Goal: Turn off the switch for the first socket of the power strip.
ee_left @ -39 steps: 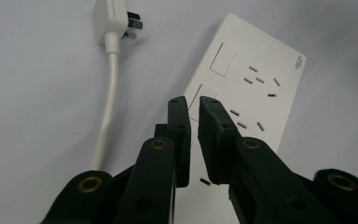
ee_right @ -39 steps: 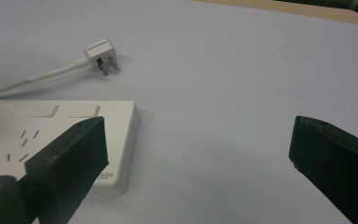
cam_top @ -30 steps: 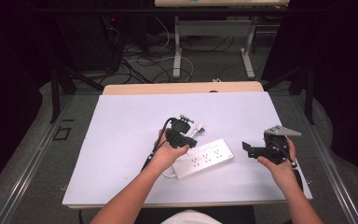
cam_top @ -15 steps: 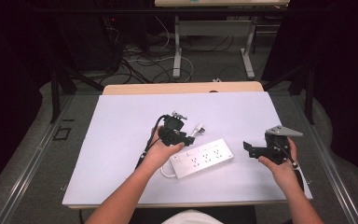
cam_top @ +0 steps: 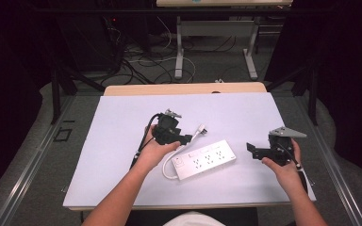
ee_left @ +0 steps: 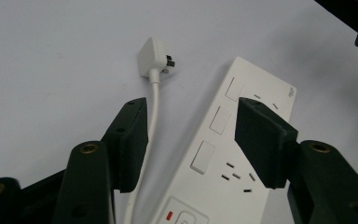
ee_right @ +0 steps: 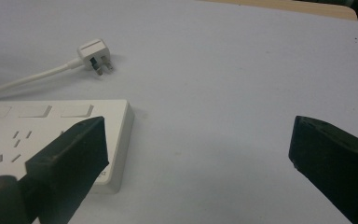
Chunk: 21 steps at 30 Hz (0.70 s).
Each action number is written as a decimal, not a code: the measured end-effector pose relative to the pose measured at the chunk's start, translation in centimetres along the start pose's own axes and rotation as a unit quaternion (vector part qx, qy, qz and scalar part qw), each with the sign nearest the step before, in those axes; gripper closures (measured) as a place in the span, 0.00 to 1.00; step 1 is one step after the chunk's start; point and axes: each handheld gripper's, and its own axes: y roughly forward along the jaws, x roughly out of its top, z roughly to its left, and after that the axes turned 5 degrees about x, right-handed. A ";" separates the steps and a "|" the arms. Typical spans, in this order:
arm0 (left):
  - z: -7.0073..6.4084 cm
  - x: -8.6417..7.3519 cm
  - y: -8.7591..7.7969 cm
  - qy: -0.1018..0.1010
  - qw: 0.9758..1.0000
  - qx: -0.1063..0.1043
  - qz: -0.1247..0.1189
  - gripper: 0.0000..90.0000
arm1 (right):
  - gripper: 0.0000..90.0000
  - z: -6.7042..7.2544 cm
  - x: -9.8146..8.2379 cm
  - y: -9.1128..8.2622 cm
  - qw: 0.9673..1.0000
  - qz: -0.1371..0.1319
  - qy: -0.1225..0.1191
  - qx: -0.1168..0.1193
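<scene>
A white power strip (cam_top: pixel 205 160) lies flat on the table, its cord (cam_top: pixel 169 169) looping round to a white plug (cam_top: pixel 200 128) that rests on the surface just behind it. My left gripper (cam_top: pixel 186 139) hovers over the strip's left end. Its jaws have just been opening and now stand open. In the left gripper view the cord (ee_left: pixel 154 107) and the strip (ee_left: pixel 214 154) lie below my left gripper (ee_left: pixel 191 126), untouched, with the plug (ee_left: pixel 153 58) ahead. My right gripper (cam_top: pixel 252 149) is wide open to the right of the strip. In the right gripper view my right gripper (ee_right: pixel 200 154) holds nothing; the strip (ee_right: pixel 37 121) and plug (ee_right: pixel 93 53) are at left.
The white tabletop (cam_top: pixel 122 141) has a wooden strip (cam_top: pixel 184 88) along its far edge. Beyond it are floor cables (cam_top: pixel 146 61) and the metal legs of another desk (cam_top: pixel 179 52). Dark curtains flank both sides.
The left gripper has drawn back to the left and risen a little from beside the plug, and its jaws have spread. The right gripper has stayed put.
</scene>
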 end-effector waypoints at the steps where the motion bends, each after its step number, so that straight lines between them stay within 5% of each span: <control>1: 0.2 0.0 -0.2 0.008 1.000 0.005 -0.004 0.45 | 0.04 0.0 0.0 0.0 1.000 0.000 0.000 0.001; 10: 1.6 -0.5 -1.5 -0.002 0.999 0.016 -0.039 0.37 | 0.04 0.1 0.1 -0.1 1.000 -0.001 -0.001 -0.001; 21: 4.3 -2.1 -3.7 -0.026 0.997 0.044 -0.054 0.29 | 0.04 0.3 0.2 -0.3 1.000 -0.002 0.001 0.003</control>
